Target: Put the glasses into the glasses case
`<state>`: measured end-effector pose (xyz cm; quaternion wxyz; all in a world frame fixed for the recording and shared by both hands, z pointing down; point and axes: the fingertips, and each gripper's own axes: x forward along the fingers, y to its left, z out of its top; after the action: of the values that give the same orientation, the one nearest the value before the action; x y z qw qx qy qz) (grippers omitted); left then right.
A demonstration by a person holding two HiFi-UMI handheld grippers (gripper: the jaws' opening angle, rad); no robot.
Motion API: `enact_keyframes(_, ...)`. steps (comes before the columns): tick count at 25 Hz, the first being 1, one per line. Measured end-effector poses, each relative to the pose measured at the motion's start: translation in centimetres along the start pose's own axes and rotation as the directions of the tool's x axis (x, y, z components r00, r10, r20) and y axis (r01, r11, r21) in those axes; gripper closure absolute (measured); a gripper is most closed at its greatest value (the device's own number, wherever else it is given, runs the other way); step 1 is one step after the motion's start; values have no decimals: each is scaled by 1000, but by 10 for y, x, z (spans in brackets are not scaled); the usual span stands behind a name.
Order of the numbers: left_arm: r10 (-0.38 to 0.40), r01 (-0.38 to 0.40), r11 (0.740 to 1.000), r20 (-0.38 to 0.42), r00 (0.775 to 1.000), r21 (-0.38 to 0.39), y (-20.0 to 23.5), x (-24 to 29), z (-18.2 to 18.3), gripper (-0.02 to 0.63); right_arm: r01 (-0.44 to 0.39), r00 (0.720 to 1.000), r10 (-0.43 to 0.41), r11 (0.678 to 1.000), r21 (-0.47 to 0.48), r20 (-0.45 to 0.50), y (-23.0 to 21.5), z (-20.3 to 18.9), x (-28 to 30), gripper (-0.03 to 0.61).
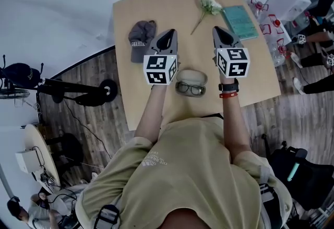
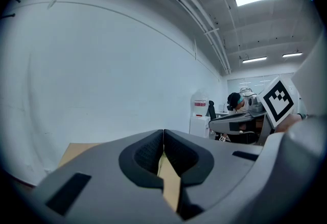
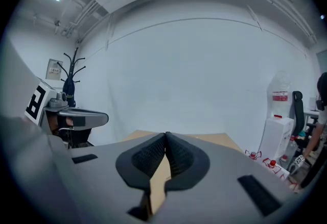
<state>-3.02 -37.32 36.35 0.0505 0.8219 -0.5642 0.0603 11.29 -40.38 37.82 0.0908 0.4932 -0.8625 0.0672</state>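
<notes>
Left hand-held gripper (image 1: 169,34) and right hand-held gripper (image 1: 219,32), both clenched empty, hover beyond the glasses case (image 1: 191,73); the glasses (image 1: 190,88) lie at its near side, seemingly inside, lid apparently unshut.

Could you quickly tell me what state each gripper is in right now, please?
Left gripper: closed, holding nothing.
Right gripper: closed, holding nothing.

The table (image 1: 156,9) is pale tan. On its far left lies a grey cap (image 1: 141,35). On the far right are a teal notebook (image 1: 240,21) and a white, green-stemmed flower (image 1: 210,3). Nearer, the glasses (image 1: 190,88) are dark-framed and the glasses case (image 1: 191,74) is cream. The grey left gripper (image 1: 168,35) and right gripper (image 1: 221,32) bear black-and-white square markers.
</notes>
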Motion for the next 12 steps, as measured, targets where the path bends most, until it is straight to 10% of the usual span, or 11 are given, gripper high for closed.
enact_keyframes(12,-20,20,998,8,1000,-57,-25,16,-2,591,-69,997,70,997,35,-23,-3,-13,-3,564)
